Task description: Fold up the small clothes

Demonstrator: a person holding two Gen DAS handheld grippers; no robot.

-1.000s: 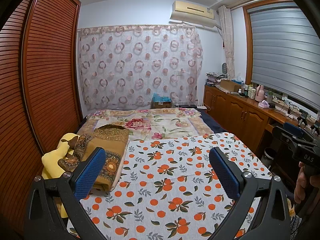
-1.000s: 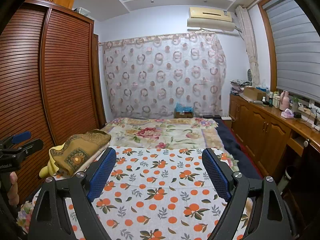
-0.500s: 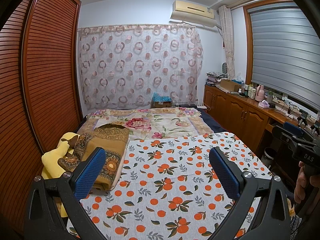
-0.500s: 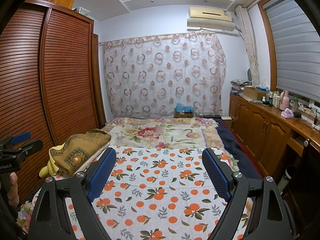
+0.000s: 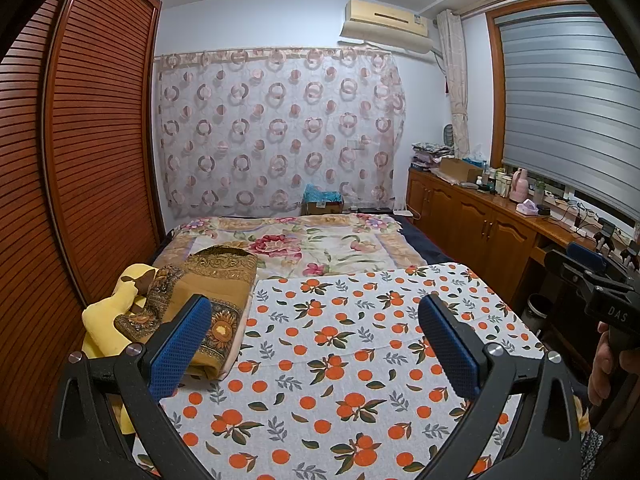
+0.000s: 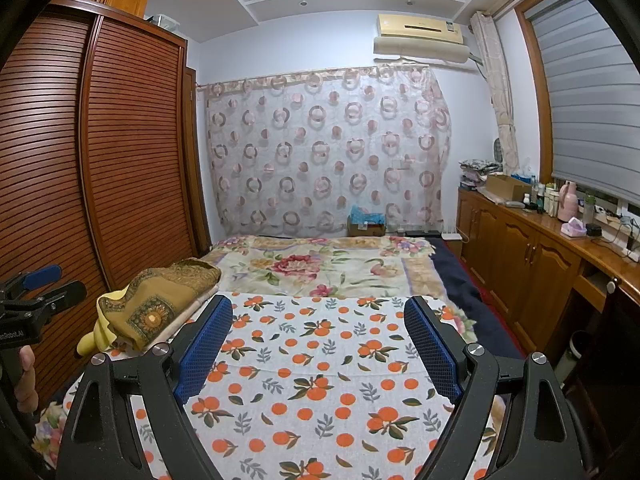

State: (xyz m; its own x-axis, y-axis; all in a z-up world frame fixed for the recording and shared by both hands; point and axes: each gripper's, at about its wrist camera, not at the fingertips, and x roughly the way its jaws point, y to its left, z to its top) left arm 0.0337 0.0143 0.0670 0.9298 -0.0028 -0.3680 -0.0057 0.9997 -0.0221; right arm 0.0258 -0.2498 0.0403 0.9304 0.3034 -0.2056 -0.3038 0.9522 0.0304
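A brown patterned garment point(image 5: 216, 300) lies folded at the left of the bed on top of a yellow cloth point(image 5: 108, 320); it also shows in the right wrist view point(image 6: 160, 304). A white cloth with an orange-fruit print point(image 5: 352, 352) is spread flat over the near half of the bed, and shows in the right wrist view point(image 6: 320, 360). My left gripper point(image 5: 316, 344) is open and empty above the orange cloth. My right gripper point(image 6: 318, 348) is open and empty above the same cloth. Each gripper shows at the edge of the other's view.
A floral bedspread point(image 5: 320, 244) covers the far half of the bed. A slatted wooden wardrobe point(image 5: 80, 168) stands along the left. A wooden sideboard point(image 5: 480, 224) with bottles and boxes runs along the right. A curtain point(image 5: 280, 132) hangs at the back.
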